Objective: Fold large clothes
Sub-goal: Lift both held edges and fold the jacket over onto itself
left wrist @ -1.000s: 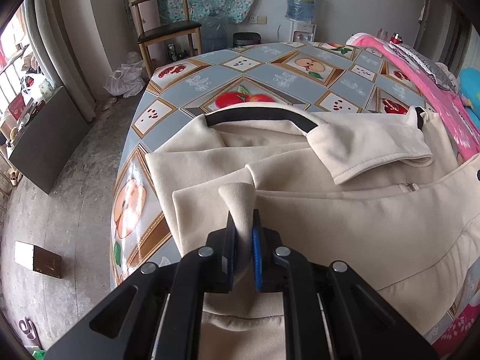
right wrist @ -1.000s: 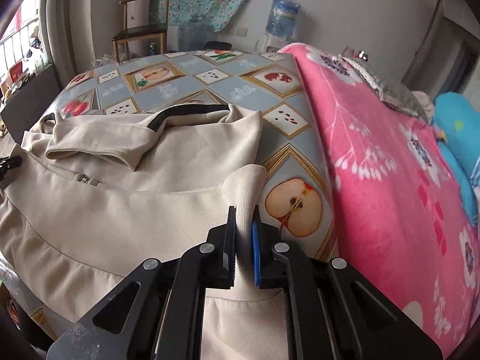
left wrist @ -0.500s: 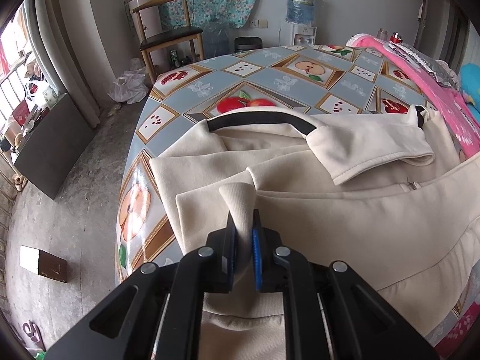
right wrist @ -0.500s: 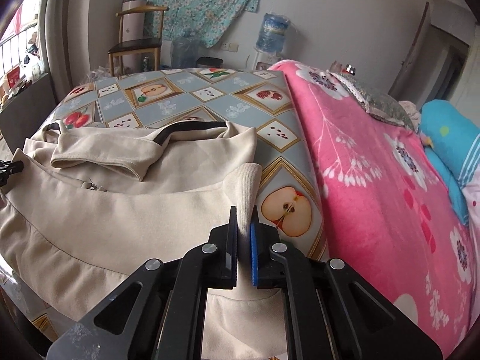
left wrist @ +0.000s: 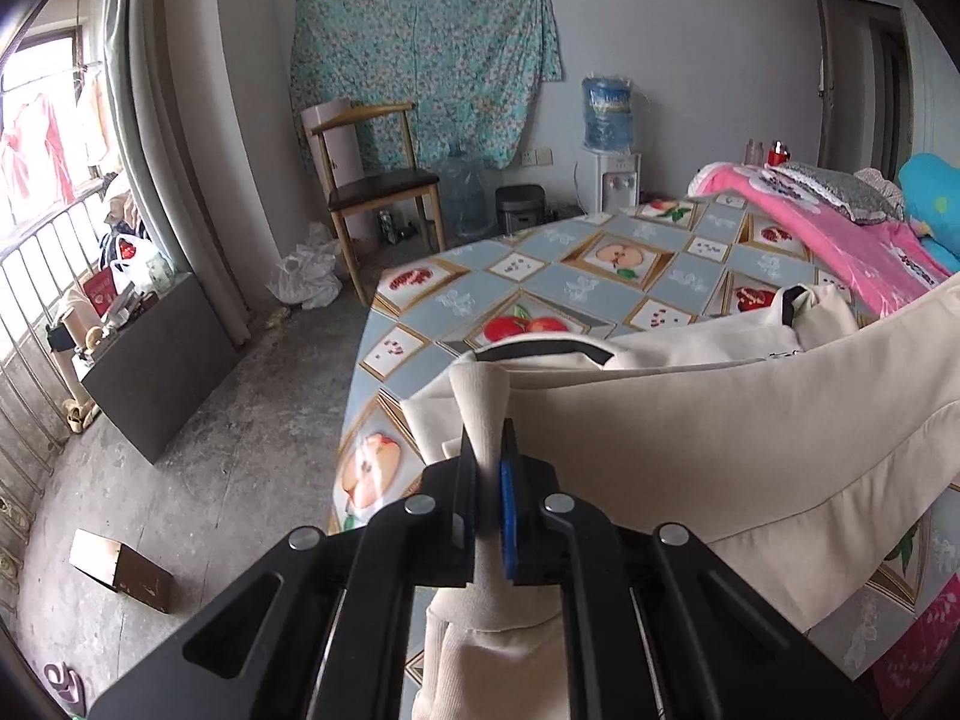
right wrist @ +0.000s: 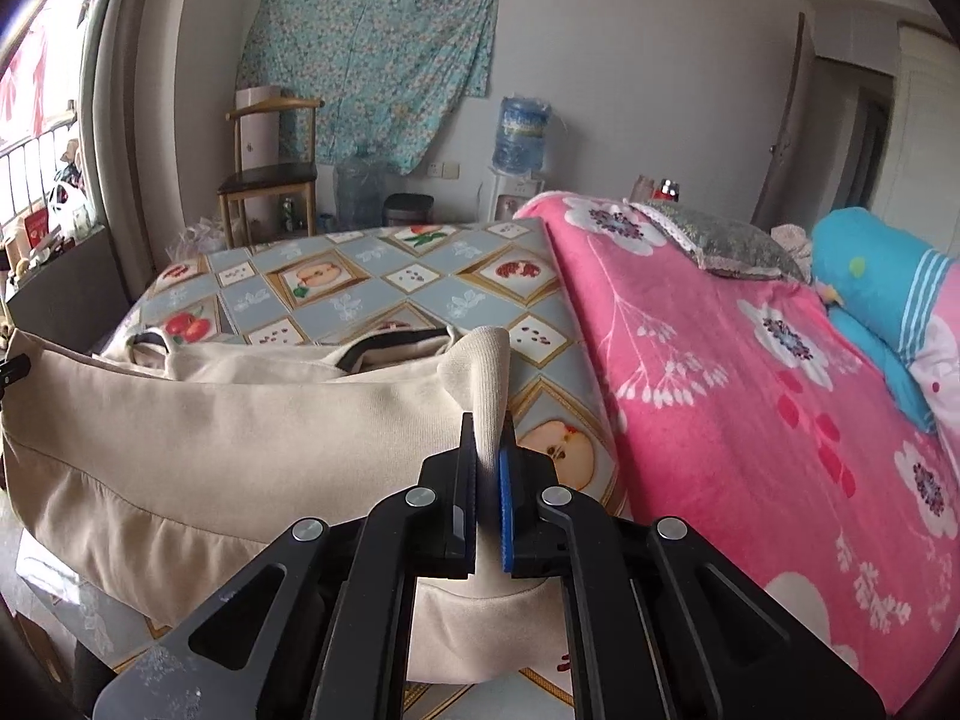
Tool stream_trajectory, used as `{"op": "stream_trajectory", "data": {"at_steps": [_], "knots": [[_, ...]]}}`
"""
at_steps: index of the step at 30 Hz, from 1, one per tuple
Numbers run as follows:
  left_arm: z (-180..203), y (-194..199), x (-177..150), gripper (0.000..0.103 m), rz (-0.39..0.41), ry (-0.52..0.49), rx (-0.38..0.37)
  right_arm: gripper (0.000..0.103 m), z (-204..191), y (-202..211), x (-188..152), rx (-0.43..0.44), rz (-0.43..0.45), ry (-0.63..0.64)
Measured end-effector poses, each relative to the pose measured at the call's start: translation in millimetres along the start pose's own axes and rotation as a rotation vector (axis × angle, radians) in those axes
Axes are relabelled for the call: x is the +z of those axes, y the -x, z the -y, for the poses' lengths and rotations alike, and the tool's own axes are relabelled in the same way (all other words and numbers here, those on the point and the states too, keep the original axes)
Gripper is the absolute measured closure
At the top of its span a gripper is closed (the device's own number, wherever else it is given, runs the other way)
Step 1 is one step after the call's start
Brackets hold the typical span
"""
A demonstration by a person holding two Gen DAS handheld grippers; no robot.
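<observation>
Nearest the left wrist camera, the left hand-held gripper (left wrist: 489, 468) was clamped on a ribbed cream corner of the cream garment (left wrist: 690, 438), the fabric pinched between the black finger and the blue pad and poking up above the tips. In the right wrist view, the right hand-held gripper (right wrist: 487, 468) was likewise closed on another ribbed corner of the same garment (right wrist: 210, 420), a fold of cloth standing up out of the tips.

Between the two grips the garment's lower edge hung raised off the bed, forming a broad sagging band with a seam running along it. Beyond that lifted edge the rest of the garment lay on the fruit-patterned bed cover (left wrist: 540, 276), its black-trimmed collar (left wrist: 540, 351) resting flat farther back.

To the right of the patterned cover lay a pink floral blanket (right wrist: 750, 390), touching its edge, with a grey cushion (right wrist: 720, 240) and a blue pillow (right wrist: 876, 282) on it farther off.

On the floor to the left, a small brown box (left wrist: 120, 567) sat near the bed's corner. Against the far wall stood a wooden chair (left wrist: 378, 180), a water dispenser (left wrist: 609, 144) with a blue bottle on top, and a floral cloth (left wrist: 420, 54) hung on the wall.
</observation>
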State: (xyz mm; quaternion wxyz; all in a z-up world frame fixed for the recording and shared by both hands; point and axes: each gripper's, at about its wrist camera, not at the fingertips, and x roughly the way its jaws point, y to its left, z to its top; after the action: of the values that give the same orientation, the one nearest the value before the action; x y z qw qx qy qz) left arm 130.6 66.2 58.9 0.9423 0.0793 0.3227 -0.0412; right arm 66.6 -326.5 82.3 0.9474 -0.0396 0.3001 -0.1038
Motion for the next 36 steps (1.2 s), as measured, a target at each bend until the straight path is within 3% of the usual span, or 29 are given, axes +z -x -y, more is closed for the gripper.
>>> {"op": "stream_trajectory", "data": {"at_steps": [6, 12, 16, 20, 23, 29, 33, 36], "knots": [[-15.0, -5.9, 45.5, 0.097, 0.067, 0.008, 0.005, 0.098, 2.2, -33.5, 51.6, 0.084, 0.064, -0.034], [-27.6, -74.1, 81.0, 0.097, -0.010, 0.060, -0.037, 0.098, 4.2, -115.5, 85.3, 0.157, -0.004, -0.095], [-25.2, -134.7, 78.3, 0.097, -0.119, 0.069, -0.052, 0.098, 0.7, -181.7, 75.3, 0.160, -0.116, -0.115], [-15.0, -177.2, 60.3, 0.097, -0.203, 0.017, -0.024, 0.098, -3.4, -227.1, 56.2, 0.145, -0.214, -0.108], [-20.0, -182.7, 59.4, 0.097, -0.216, 0.039, -0.034, 0.098, -4.6, -230.0, 57.6, 0.150, -0.216, -0.103], [-25.0, -174.3, 81.8, 0.097, -0.169, 0.057, -0.049, 0.098, -1.4, -231.4, 76.6, 0.156, -0.185, -0.094], [-22.1, -206.2, 67.7, 0.096, -0.296, 0.059, -0.064, 0.097, -2.6, -258.9, 58.9, 0.164, -0.276, -0.087], [-23.5, -218.3, 53.3, 0.089, -0.365, 0.069, -0.080, 0.088, -0.1, -264.8, 51.7, 0.163, -0.320, -0.083]]}}
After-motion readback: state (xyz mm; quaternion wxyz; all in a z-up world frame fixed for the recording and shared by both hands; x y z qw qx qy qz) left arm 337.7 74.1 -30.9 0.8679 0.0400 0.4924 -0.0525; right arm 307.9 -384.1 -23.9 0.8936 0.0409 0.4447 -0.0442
